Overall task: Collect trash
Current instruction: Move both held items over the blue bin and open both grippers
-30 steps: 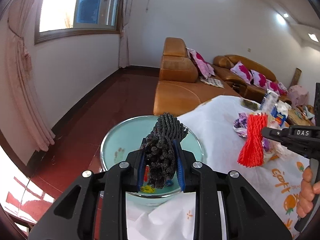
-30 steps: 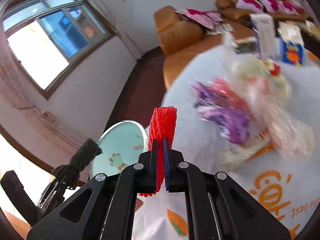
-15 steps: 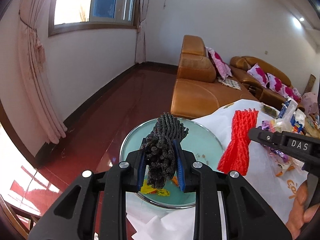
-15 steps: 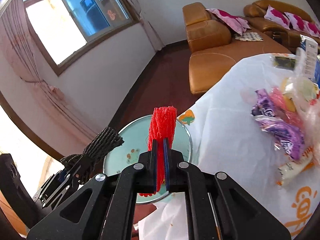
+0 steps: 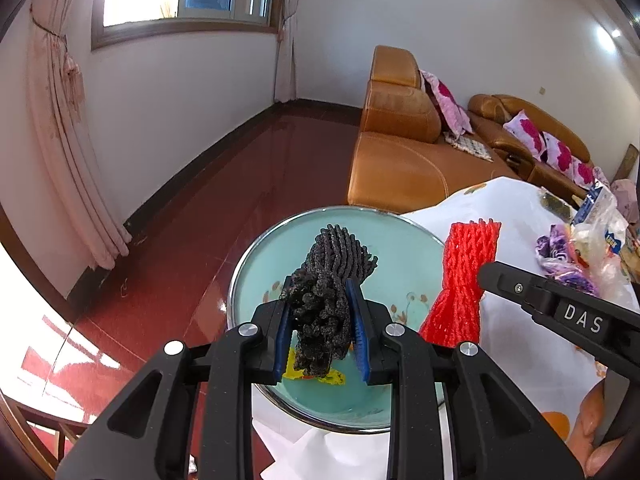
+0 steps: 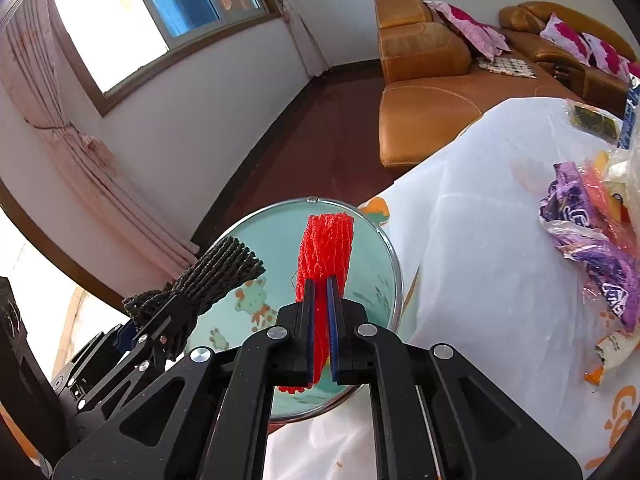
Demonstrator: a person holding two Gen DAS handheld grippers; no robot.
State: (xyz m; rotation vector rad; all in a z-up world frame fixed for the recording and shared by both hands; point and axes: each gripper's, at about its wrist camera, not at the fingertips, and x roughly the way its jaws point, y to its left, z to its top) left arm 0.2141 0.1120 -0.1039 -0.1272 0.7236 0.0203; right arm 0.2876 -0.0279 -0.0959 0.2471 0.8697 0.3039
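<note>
My left gripper point(image 5: 320, 292) is shut on a black foam net sleeve point(image 5: 332, 276), which it holds over the round teal bin point(image 5: 256, 264) beside the table. My right gripper point(image 6: 319, 280) is shut on a red foam net sleeve point(image 6: 326, 244), also above the bin point(image 6: 260, 232). In the left wrist view the red sleeve point(image 5: 466, 264) hangs from the right gripper point(image 5: 486, 276) just right of the bin. In the right wrist view the black sleeve point(image 6: 218, 270) sticks out of the left gripper point(image 6: 168, 308) at lower left. Some yellow scrap point(image 5: 320, 378) lies in the bin.
A table with a white printed cloth point(image 6: 480, 240) lies to the right, with purple wrappers point(image 6: 592, 232) and clear plastic bags point(image 5: 600, 232) on it. An orange leather sofa point(image 5: 400, 152) stands behind. Red floor point(image 5: 220, 208) and a pink curtain point(image 5: 68, 140) lie to the left.
Both grippers have swung left from the table to above the teal bin, still holding their sleeves. The bin now fills more of both views.
</note>
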